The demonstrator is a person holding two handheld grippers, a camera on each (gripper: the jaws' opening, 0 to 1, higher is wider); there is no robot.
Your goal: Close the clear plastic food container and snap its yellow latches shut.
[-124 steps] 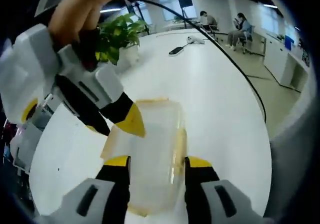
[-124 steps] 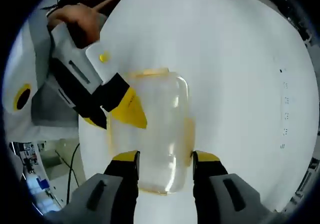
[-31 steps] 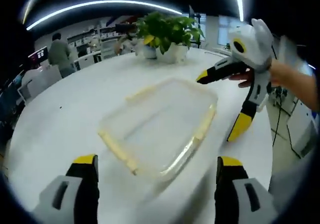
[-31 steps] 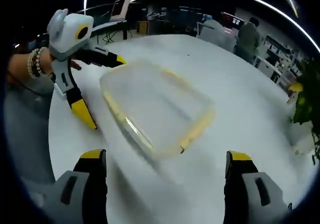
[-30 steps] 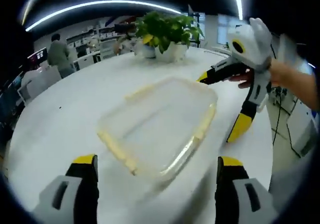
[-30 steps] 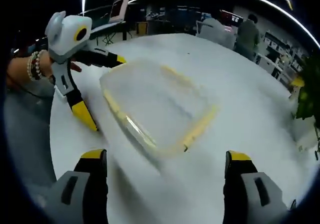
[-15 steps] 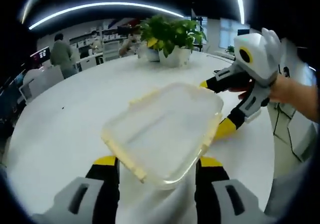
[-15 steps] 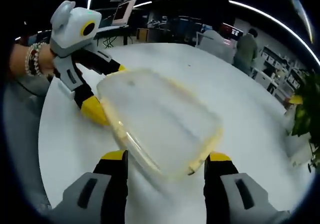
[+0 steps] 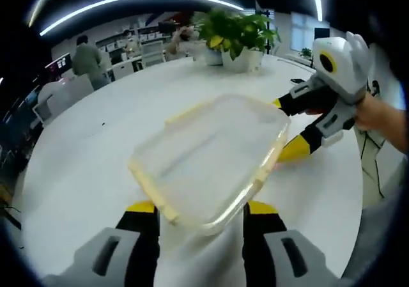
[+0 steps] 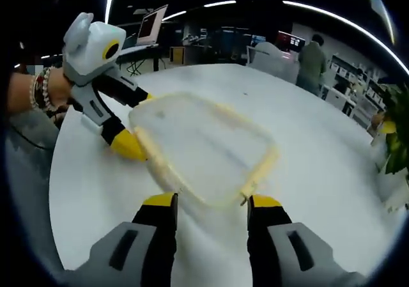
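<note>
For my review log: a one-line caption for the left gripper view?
Both grippers' fingers straddle opposite corners of the clear food container on the white table.

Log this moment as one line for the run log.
container: lid on, on white table | left gripper: at one corner | right gripper: at opposite corner

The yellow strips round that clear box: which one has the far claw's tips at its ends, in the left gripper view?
The strip along the box's right edge, nearest the right claw; one tip at its far corner, the other beside its near part.
</note>
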